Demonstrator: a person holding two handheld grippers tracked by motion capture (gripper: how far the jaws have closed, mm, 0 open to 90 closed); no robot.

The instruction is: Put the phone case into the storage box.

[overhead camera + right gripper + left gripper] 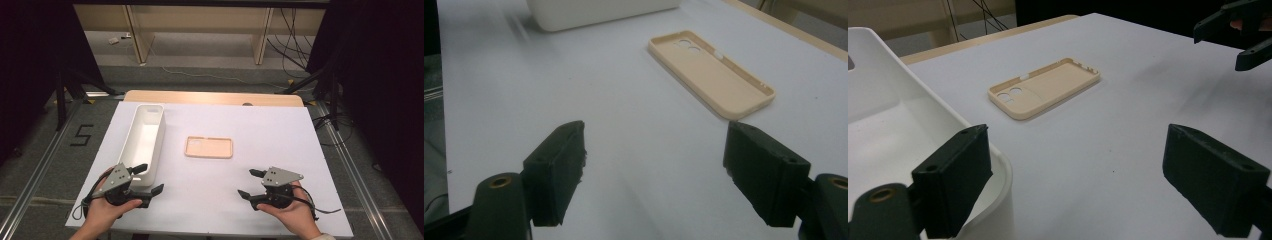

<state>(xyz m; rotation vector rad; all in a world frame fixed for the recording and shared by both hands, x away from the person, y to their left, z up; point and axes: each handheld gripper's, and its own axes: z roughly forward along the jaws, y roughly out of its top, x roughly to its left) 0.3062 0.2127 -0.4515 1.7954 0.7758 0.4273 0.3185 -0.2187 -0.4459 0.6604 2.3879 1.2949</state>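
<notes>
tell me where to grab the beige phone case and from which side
Grip the phone case across its two long raised rims, coming straight down from above. It lies flat, open side up, so only the thin side walls give the jaws something to pinch.

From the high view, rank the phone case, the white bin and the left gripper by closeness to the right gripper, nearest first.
1. Phone case: up and left of the right gripper, flat at mid-table.
2. Left gripper: across the table's near edge, at the left.
3. White bin: left side, running away from the person; its near end lies beside the left gripper, so these two are close to call.
</notes>
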